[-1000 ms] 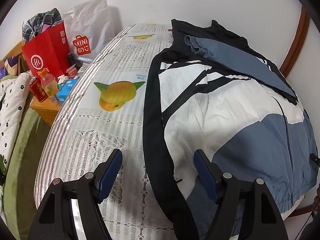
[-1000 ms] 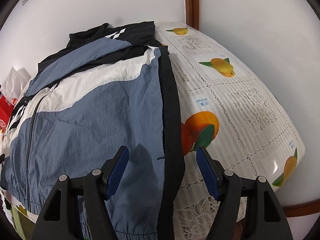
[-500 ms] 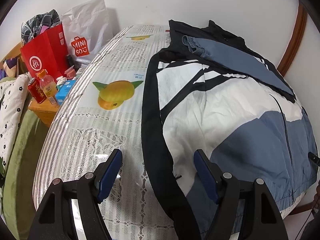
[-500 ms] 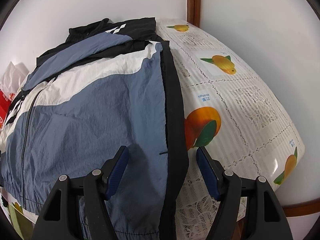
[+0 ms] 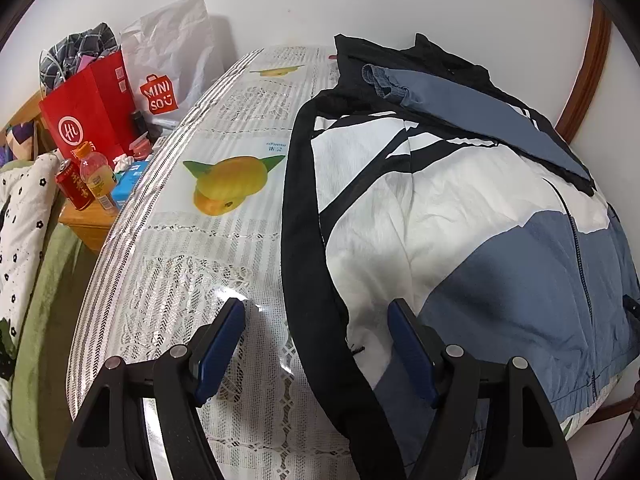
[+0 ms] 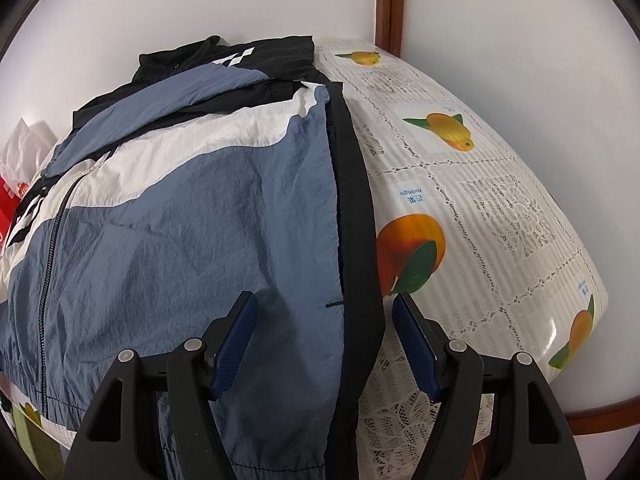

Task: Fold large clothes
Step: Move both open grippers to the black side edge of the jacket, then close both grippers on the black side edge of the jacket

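Note:
A large blue, white and black zip jacket [image 5: 460,220] lies spread flat on the table, sleeves folded across its top; it also shows in the right wrist view [image 6: 192,216]. My left gripper [image 5: 318,320] is open, its jaws straddling the jacket's black left side panel [image 5: 304,240] near the hem. My right gripper [image 6: 324,316] is open, its jaws straddling the black right side panel [image 6: 356,220] near the hem. Neither gripper holds any cloth.
The table has a glossy lace-and-mango printed cover [image 5: 224,184], also in the right wrist view [image 6: 480,200]. At left stand a red paper bag [image 5: 88,112], a white Miniso bag [image 5: 168,68], a bottle and a can [image 5: 86,184] on a wooden side table. White walls close behind.
Both grippers have moved slightly forward and lower toward the jacket's side edges. Both stay open. The jacket has not moved.

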A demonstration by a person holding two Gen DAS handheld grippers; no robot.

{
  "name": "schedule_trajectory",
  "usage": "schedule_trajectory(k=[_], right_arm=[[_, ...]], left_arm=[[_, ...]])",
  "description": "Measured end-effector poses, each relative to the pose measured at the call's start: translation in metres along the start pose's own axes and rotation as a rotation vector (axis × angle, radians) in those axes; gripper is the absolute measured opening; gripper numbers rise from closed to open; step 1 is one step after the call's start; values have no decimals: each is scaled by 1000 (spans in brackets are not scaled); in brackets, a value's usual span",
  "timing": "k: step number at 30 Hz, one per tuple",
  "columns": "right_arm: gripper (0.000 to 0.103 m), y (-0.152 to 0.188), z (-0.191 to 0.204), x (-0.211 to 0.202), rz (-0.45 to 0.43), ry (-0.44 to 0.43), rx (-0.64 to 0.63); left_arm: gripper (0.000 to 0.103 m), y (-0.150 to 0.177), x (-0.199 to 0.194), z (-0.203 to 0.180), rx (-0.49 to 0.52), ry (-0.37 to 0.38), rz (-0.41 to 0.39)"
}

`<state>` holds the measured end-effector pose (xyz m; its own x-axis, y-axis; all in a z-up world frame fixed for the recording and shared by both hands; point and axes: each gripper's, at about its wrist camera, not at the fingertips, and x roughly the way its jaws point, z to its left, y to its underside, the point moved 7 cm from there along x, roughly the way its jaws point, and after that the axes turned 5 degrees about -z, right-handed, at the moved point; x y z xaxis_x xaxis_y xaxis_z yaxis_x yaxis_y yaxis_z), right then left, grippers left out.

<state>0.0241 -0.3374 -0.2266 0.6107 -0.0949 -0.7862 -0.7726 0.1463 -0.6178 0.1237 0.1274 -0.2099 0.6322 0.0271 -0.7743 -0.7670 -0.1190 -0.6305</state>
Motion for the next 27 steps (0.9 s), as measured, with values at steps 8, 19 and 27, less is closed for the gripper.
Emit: schedule_trajectory(k=[8, 19, 27], right_arm=[[69, 1, 3, -1, -19, -1, -17], [34, -1, 9, -4, -41, -17, -51], [10, -2, 15, -10, -56, -26, -85]], left_arm=[[60, 1, 0, 1, 14, -28, -11], [25, 1, -3, -4, 4, 8, 2], [10, 2, -5, -4, -54, 51, 25]])
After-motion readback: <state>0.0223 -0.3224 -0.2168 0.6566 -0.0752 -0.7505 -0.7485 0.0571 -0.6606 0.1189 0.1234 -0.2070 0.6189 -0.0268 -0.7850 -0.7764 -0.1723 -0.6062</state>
